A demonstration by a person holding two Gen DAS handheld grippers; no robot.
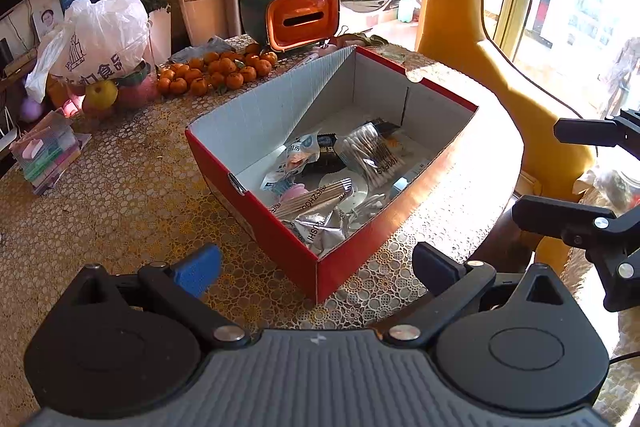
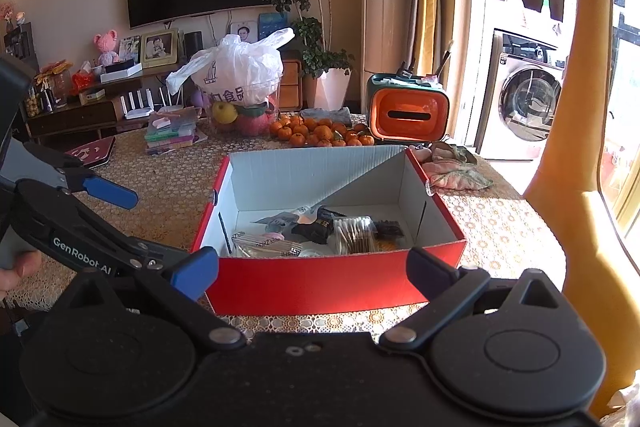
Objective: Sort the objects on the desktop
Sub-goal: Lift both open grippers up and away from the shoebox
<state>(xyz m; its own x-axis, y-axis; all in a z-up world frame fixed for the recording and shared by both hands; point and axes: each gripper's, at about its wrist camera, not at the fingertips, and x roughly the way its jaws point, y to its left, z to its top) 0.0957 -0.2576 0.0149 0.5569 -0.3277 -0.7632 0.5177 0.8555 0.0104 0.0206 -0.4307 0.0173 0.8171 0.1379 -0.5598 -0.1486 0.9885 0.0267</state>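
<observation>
A red cardboard box with a white inside stands on the lace-covered table. It holds several small items: a cotton swab pack, a toothpick bundle, foil sachets and dark packets. My left gripper is open just in front of the box's near corner, nothing between its fingers. My right gripper is open too, level with the box's near wall and empty. In the left wrist view the right gripper shows at the right edge; in the right wrist view the left gripper shows at the left.
Behind the box lie several tangerines, a white plastic bag over fruit, an orange and green tissue holder, a stack of booklets and a crumpled cloth. A yellow giraffe-shaped chair stands right of the table.
</observation>
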